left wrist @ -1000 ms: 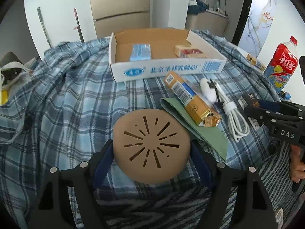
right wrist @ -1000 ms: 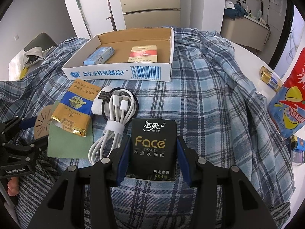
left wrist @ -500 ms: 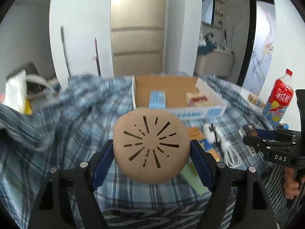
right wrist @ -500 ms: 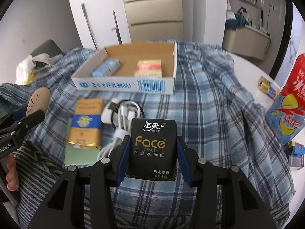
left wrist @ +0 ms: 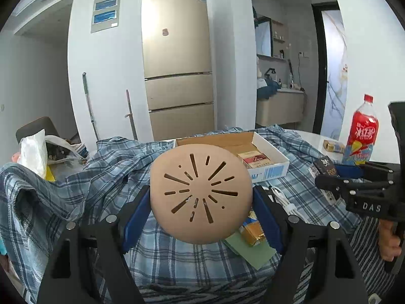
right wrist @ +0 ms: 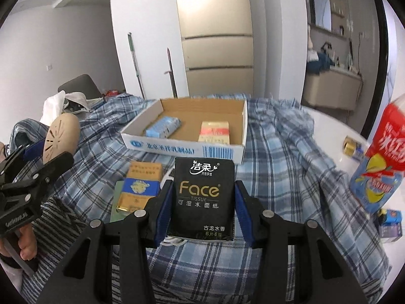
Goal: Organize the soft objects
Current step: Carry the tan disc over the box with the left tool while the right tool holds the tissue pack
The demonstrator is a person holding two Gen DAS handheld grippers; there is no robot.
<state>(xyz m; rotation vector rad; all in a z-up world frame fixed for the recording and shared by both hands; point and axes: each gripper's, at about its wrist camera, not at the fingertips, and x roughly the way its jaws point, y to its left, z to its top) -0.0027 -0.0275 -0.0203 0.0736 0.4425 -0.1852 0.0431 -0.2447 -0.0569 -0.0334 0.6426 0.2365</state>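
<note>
My left gripper [left wrist: 201,202] is shut on a round tan pad with slits [left wrist: 201,192] and holds it up above the plaid cloth; it also shows in the right wrist view [right wrist: 59,136]. My right gripper [right wrist: 203,200] is shut on a black Face tissue pack [right wrist: 203,197], lifted in front of the open cardboard box [right wrist: 184,148]. The box [left wrist: 268,171] holds a blue tissue pack [right wrist: 163,129] and a red-and-cream pack [right wrist: 215,131]. The right gripper shows at the right of the left wrist view [left wrist: 329,174].
A plaid shirt [right wrist: 278,152] covers the table. A gold-and-blue packet [right wrist: 140,190] on a green card [left wrist: 253,249] and a white cable [left wrist: 283,200] lie before the box. A red drink bottle [left wrist: 362,134] stands at right. A fridge [left wrist: 177,76] stands behind.
Both grippers have risen and tilted up with their objects, so the room and fridge now fill the upper views. The box looks lower and farther.
</note>
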